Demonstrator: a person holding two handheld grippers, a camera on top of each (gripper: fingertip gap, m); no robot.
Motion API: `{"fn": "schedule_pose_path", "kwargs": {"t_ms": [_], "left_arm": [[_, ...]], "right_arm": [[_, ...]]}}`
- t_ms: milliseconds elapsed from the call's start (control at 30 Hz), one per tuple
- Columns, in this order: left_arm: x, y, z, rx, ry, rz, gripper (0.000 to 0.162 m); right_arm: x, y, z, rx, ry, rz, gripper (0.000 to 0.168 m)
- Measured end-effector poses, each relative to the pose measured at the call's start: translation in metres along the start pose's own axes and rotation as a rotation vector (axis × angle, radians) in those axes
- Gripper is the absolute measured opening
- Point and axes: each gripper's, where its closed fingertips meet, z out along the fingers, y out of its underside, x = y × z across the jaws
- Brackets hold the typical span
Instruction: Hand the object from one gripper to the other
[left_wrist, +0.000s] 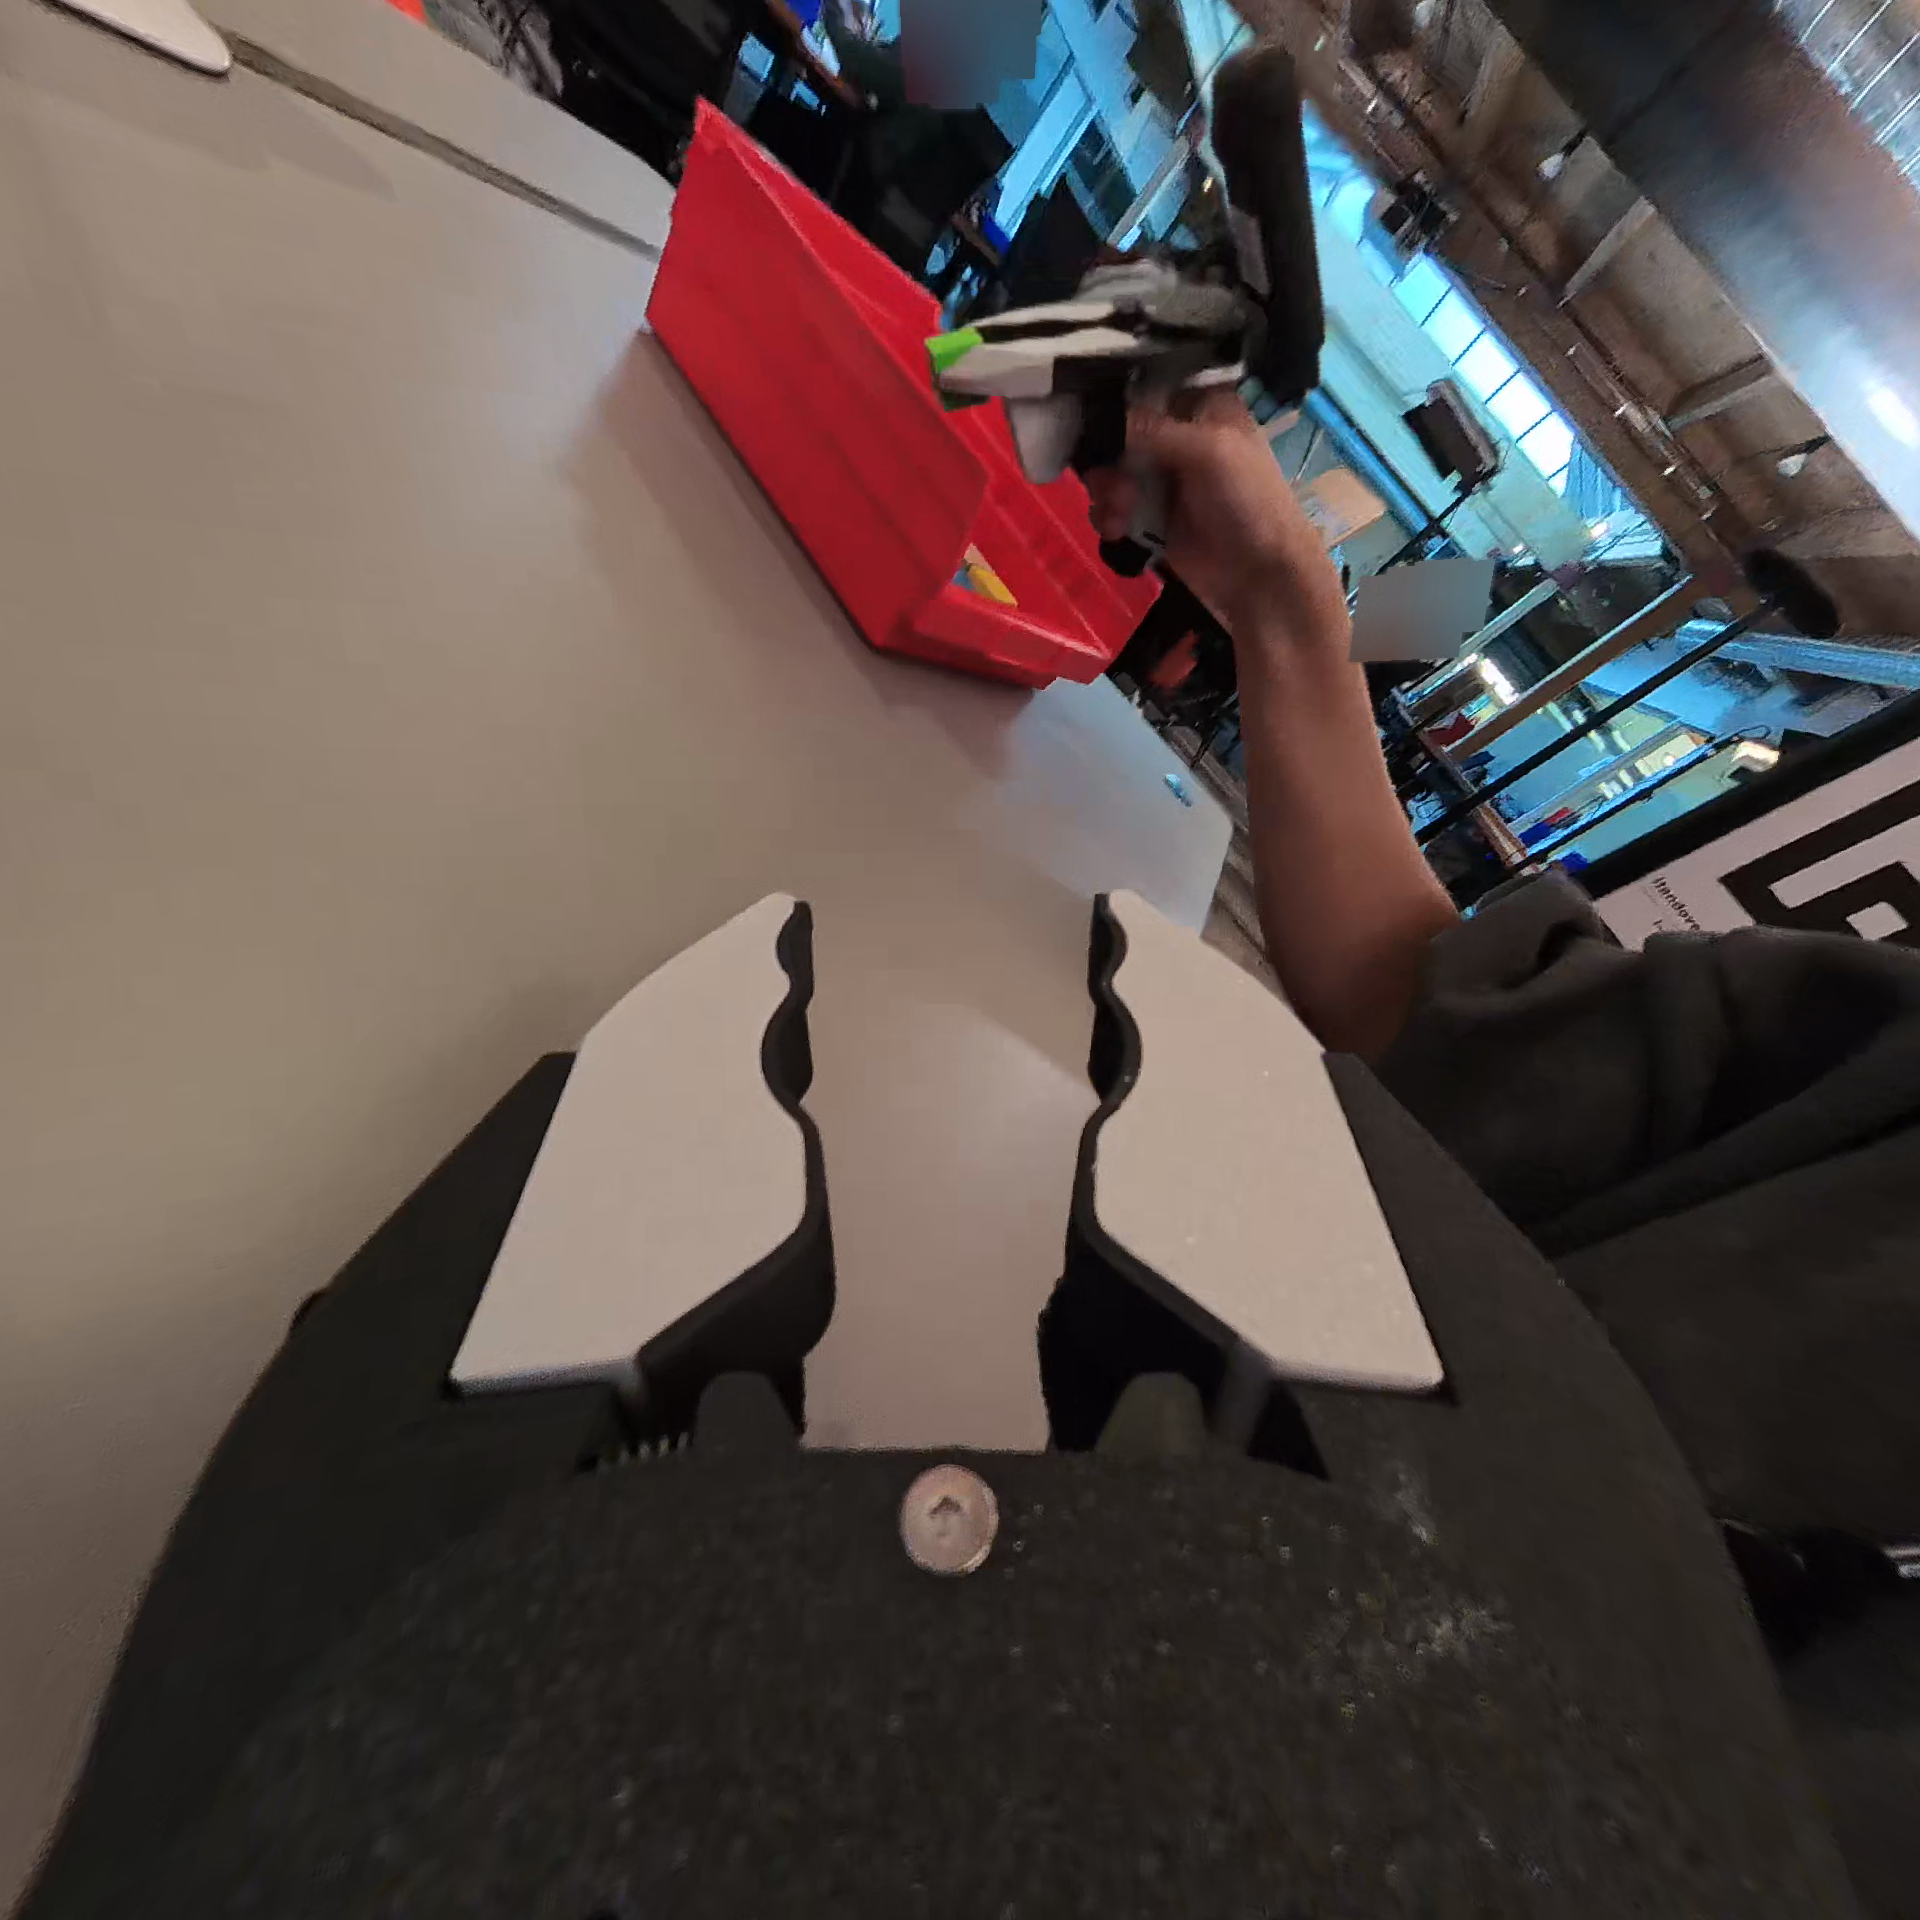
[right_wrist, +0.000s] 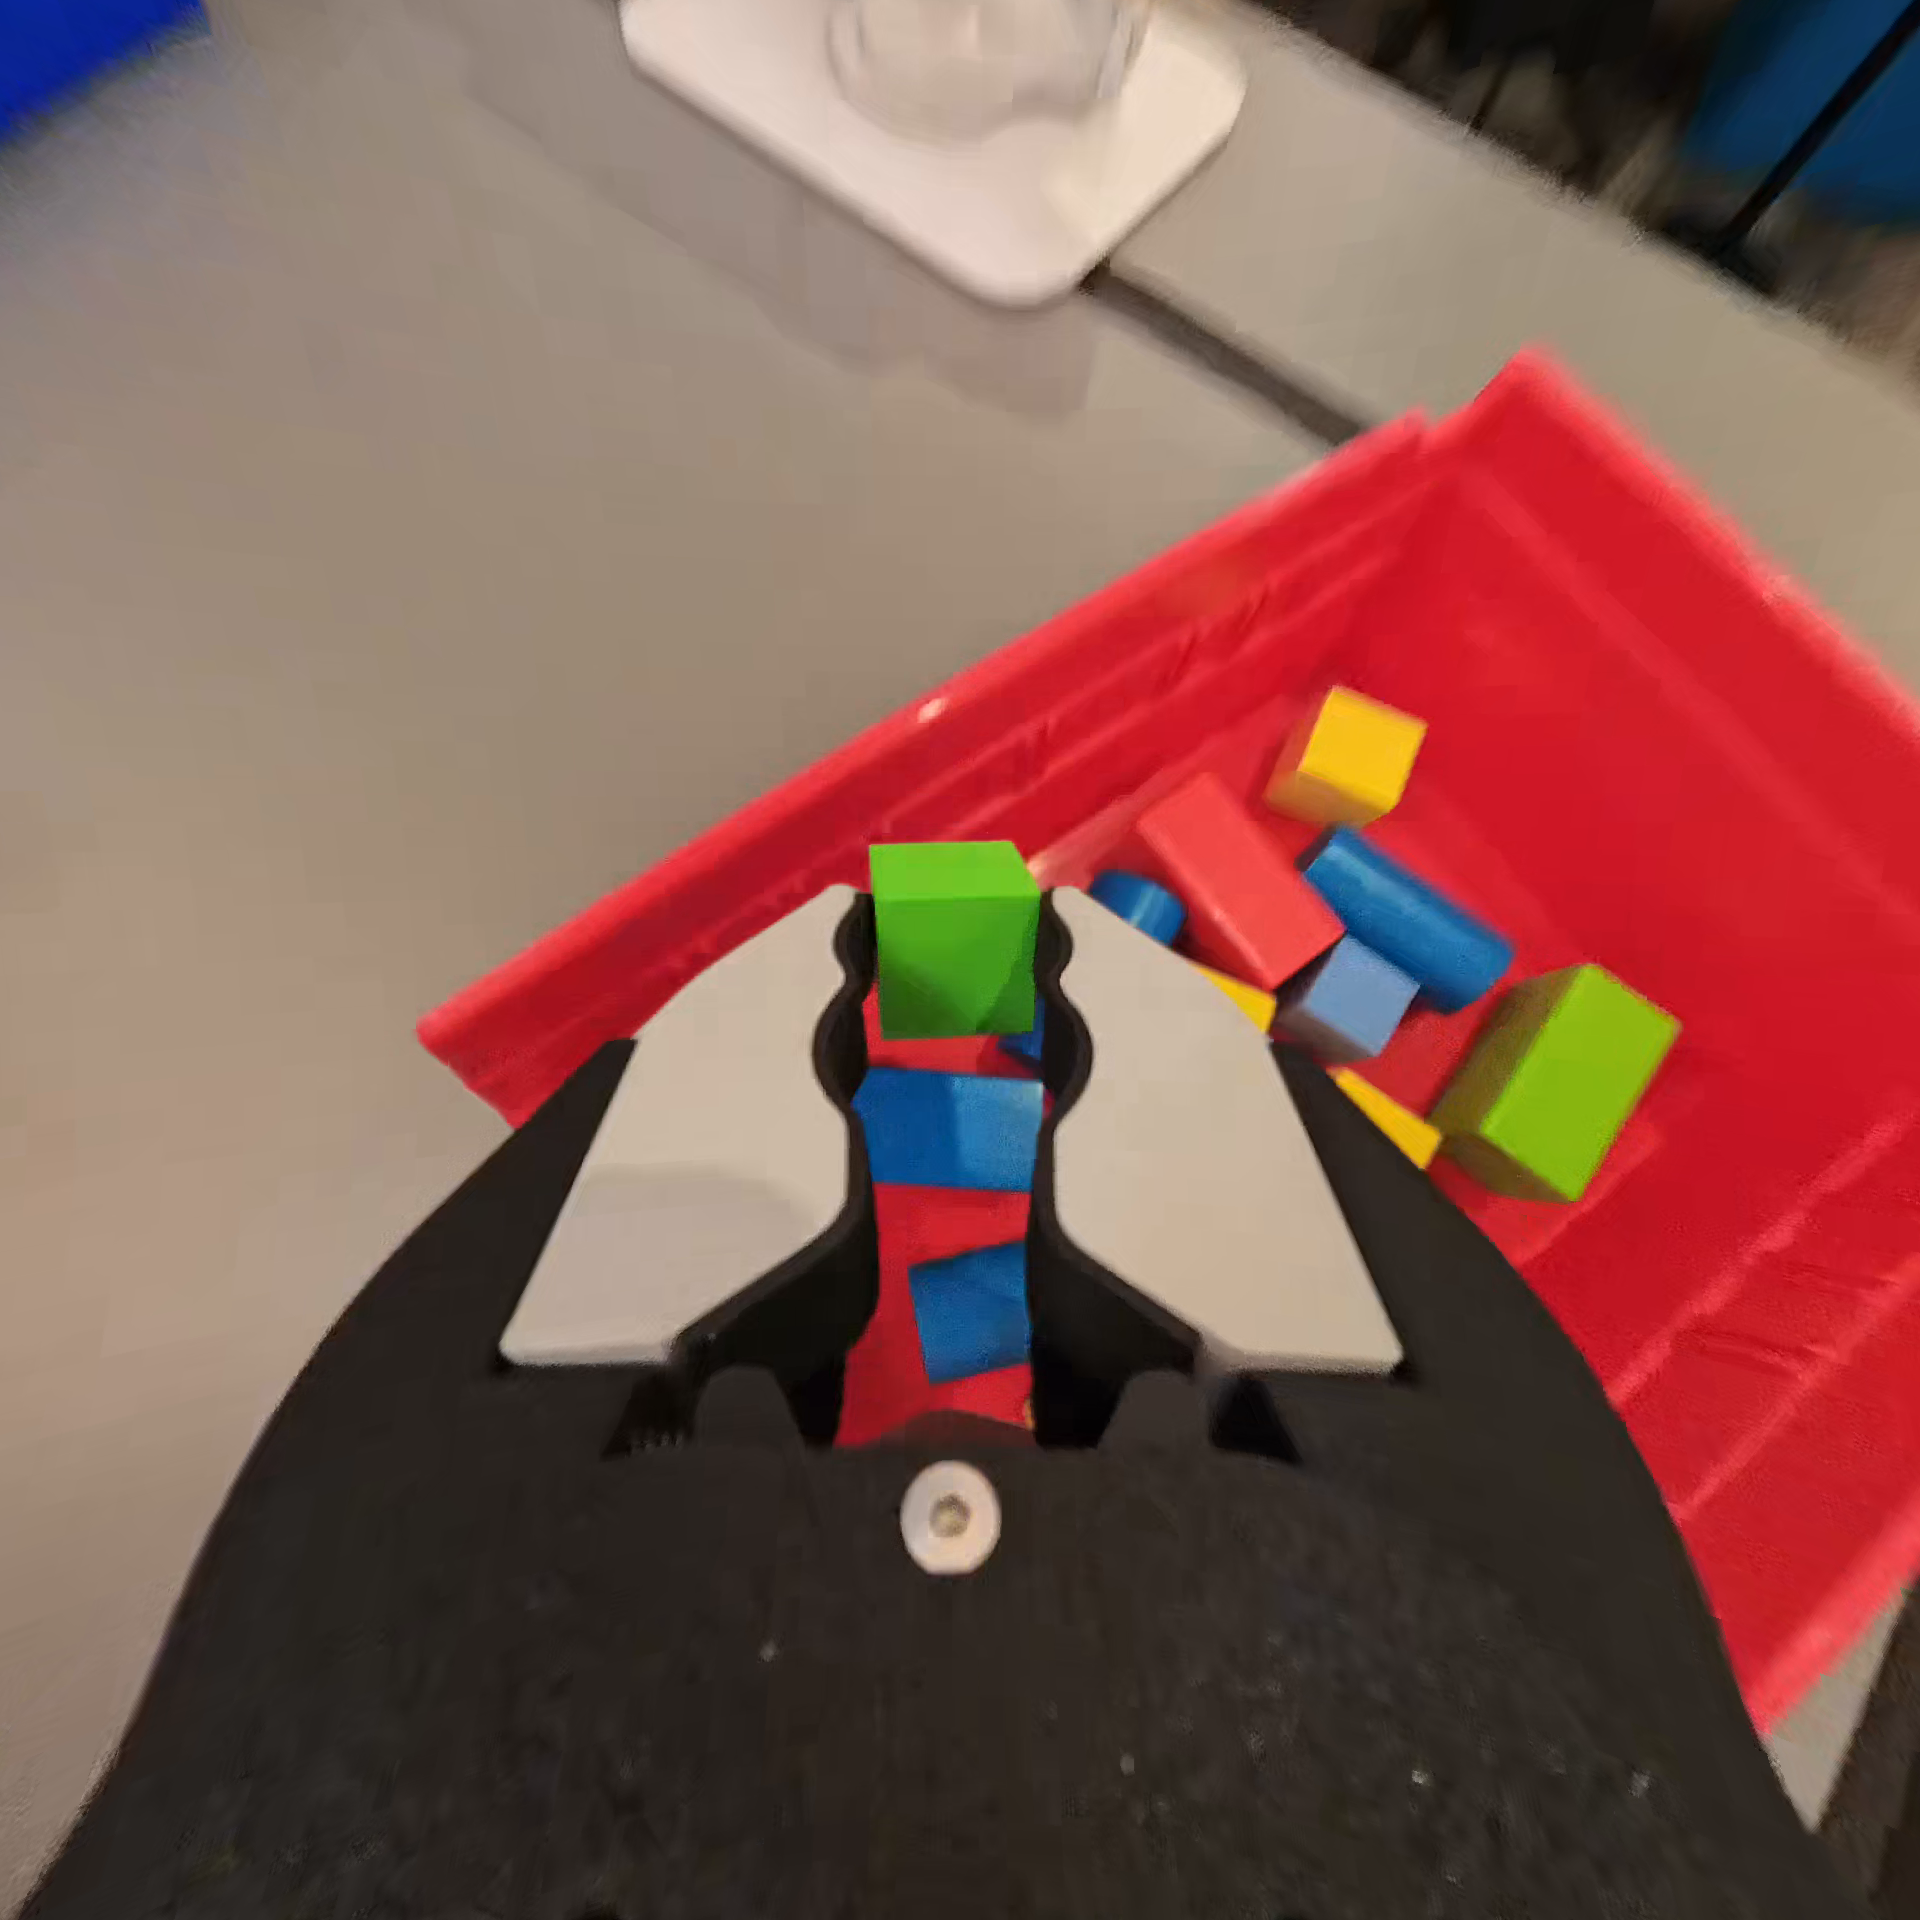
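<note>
- The right gripper (right_wrist: 954, 930) holds a green block (right_wrist: 954, 940) at the very tips of its jaws, which are narrowed onto the block's two side faces.
- About half the block sticks out past the jaw tips; its free end points forward, away from the gripper body.
- The block looks close to a cube, so no clear long axis shows.
- Below and behind these jaws sits a red bin (right_wrist: 1621, 582) on the grey counter (right_wrist: 416, 623), with loose blocks inside it: blue, red, yellow, and a second, larger green one (right_wrist: 1553, 1081).
- The held block is clear of the bin, lifted above its near wall.
- The left gripper (left_wrist: 951, 914) is empty; its jaws stand wide, with only counter showing between them.
- From the left jaws, the block (left_wrist: 951, 348) lies well ahead and a little to the right, high above the counter, with its free end turned toward the left.
- A hand (left_wrist: 1195, 499) grips the right tool's handle there.
- The two grippers are well apart, so the handover has probably not begun; the left jaws would likely need to close the gap and meet the block's free end.
</note>
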Motion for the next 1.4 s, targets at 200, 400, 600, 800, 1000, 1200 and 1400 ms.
{"fn": "schedule_pose_path", "kwargs": {"t_ms": [200, 400, 600, 800, 1000, 1200, 1400], "left_arm": [[-0.004, 0.005, -0.004, -0.026, -0.022, 0.016, 0.050], [0.000, 0.016, 0.004, -0.078, -0.020, 0.028, 0.050], [-0.001, 0.022, 0.006, -0.112, -0.056, 0.073, 0.050], [-0.001, 0.020, 0.005, -0.098, -0.041, 0.050, 0.050], [0.000, 0.015, 0.003, -0.073, -0.023, 0.020, 0.050], [-0.002, 0.011, -0.001, -0.052, -0.022, -0.002, 0.050], [-0.005, -0.002, -0.019, -0.034, -0.079, 0.013, 0.050]], "right_arm": [[-0.001, 0.037, 0.044, -0.243, -0.021, -0.044, 0.029], [-0.002, 0.058, 0.062, -0.481, -0.020, -0.200, 0.029], [-0.001, 0.069, 0.068, -0.572, -0.019, -0.196, 0.029], [-0.002, 0.073, 0.066, -0.566, -0.067, -0.132, 0.030], [0.005, 0.059, 0.050, -0.477, -0.050, -0.130, 0.044], [0.007, -0.034, -0.059, -0.029, 0.138, -0.155, 0.044], [-0.049, -0.048, -0.128, 0.408, 0.229, -0.044, 0.042]]}}
